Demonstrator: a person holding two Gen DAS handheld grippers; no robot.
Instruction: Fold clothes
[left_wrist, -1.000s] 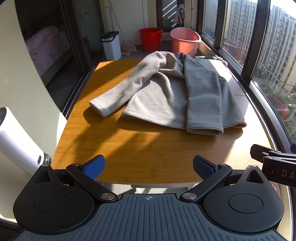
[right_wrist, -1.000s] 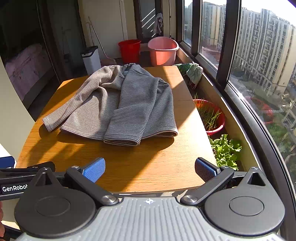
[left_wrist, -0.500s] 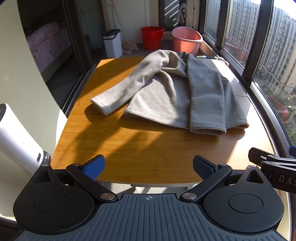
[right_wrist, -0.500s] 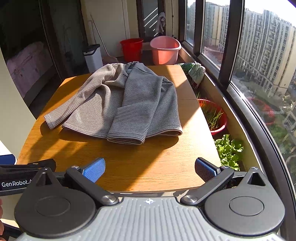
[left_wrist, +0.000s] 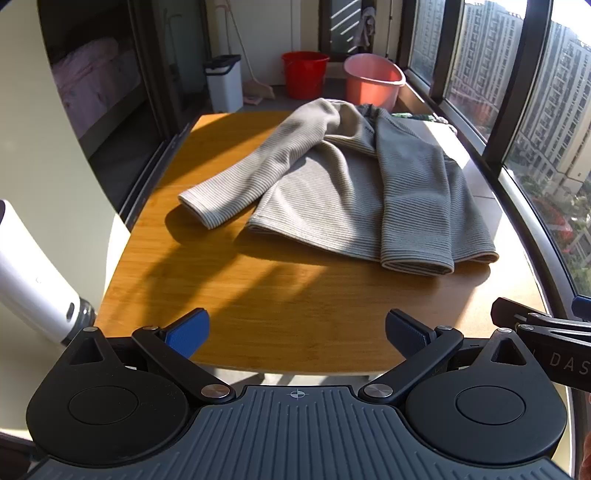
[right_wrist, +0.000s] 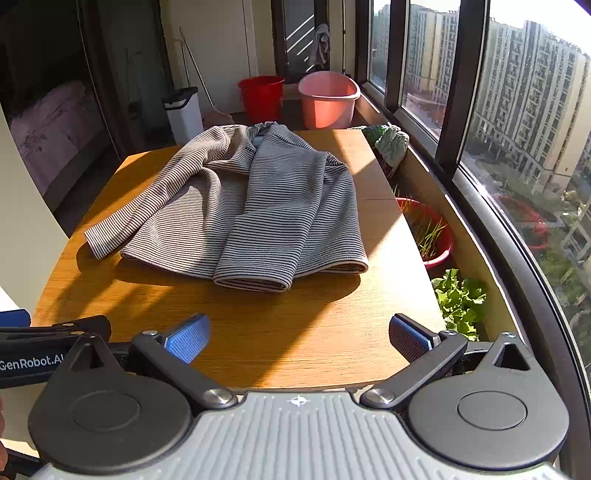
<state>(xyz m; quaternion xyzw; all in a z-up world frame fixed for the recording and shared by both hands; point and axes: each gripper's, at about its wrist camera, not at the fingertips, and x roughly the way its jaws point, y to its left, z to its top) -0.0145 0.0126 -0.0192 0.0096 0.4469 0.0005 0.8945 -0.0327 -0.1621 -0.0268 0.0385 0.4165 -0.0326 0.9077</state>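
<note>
— Both cameras have crept nearer the table (left_wrist: 229, 291) over the last second; the striped sweater (left_wrist: 354, 199) sits a little larger in each view, but it hasn't been touched or shifted.

— And the tongs?

— Both spread wide and empty. The left gripper (left_wrist: 295, 332) and the right gripper (right_wrist: 297, 334) hang over the near edge of the table, well short of the cloth.

— Where does the sweater lie?

— Flat on the far half of the wooden table, collar away from us. Its right sleeve (right_wrist: 273, 225) is already turned in over the body; the left sleeve (left_wrist: 243, 184) sprawls out towards the table's left side (cuff on bare wood, clear of the hem).

— How will it handle, do you think?

— Soft, light, limp knit, I'd judge. It should drape and sag from any pinch rather than hold a shape, and the ribbed surface ought to give the pads decent purchase. The smooth table could let the whole garment slide if dragged.

— So where to grip?

— Probably the left cuff (left_wrist: 201, 210), pinching through both layers, then carrying it across the body. After that, the hem corners (right_wrist: 351, 266).
</note>
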